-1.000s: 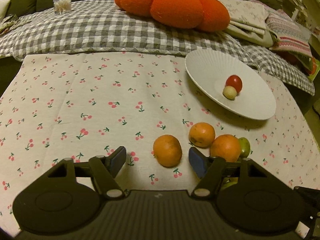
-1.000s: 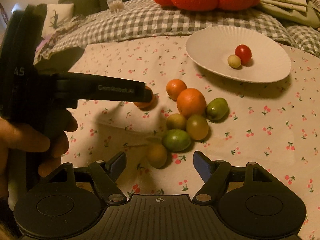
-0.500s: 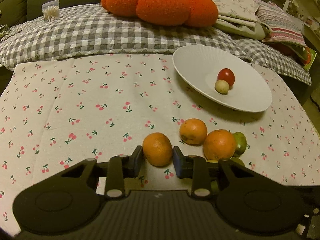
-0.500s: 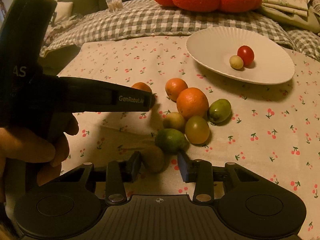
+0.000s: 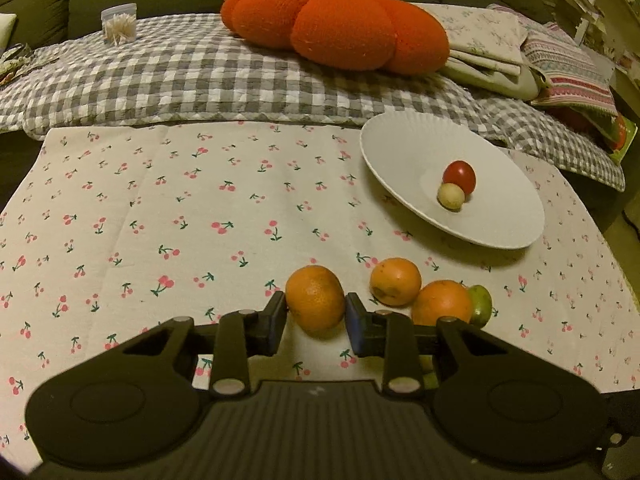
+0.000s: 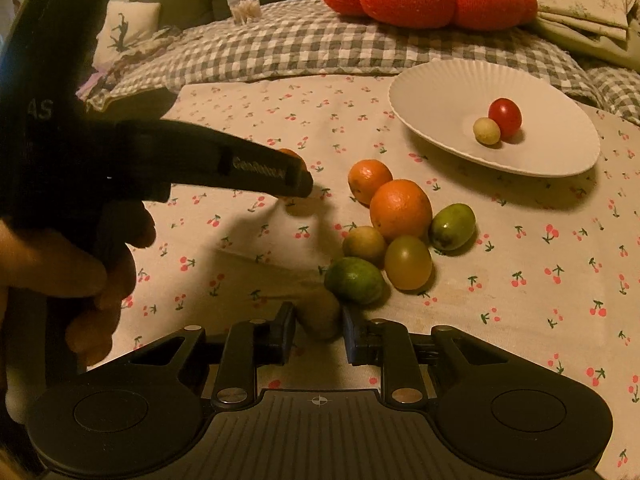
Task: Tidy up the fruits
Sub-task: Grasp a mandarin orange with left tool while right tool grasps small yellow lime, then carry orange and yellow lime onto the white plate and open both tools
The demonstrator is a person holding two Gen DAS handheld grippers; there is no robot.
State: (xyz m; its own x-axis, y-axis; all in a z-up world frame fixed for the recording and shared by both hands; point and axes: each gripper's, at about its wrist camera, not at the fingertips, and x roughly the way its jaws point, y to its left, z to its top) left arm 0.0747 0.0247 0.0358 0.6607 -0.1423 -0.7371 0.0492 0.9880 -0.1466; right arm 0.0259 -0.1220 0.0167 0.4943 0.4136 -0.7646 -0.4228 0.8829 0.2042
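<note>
My left gripper [image 5: 316,322] is shut on an orange mandarin [image 5: 315,300], just above the cherry-print cloth. Two more oranges [image 5: 395,281] [image 5: 441,303] and a green fruit [image 5: 480,305] lie to its right. My right gripper [image 6: 318,332] is shut on a small brownish-green fruit [image 6: 322,318] on the cloth. Ahead of it lie a green fruit [image 6: 354,280], an olive fruit [image 6: 408,262], a large orange [image 6: 401,210] and others. The white plate [image 5: 400,152] [image 6: 432,92] holds a red tomato [image 6: 505,116] and a small pale fruit [image 6: 486,131].
The left gripper's body and the hand [image 6: 72,264] holding it fill the left of the right wrist view. A checked blanket [image 5: 200,76] with an orange pumpkin cushion [image 5: 340,24] lies behind the cloth. A jar of toothpicks [image 5: 119,24] stands at the far left.
Both grippers closed: the left on the mandarin, the right on the small brownish-green fruit. The left gripper with the mandarin has risen slightly.
</note>
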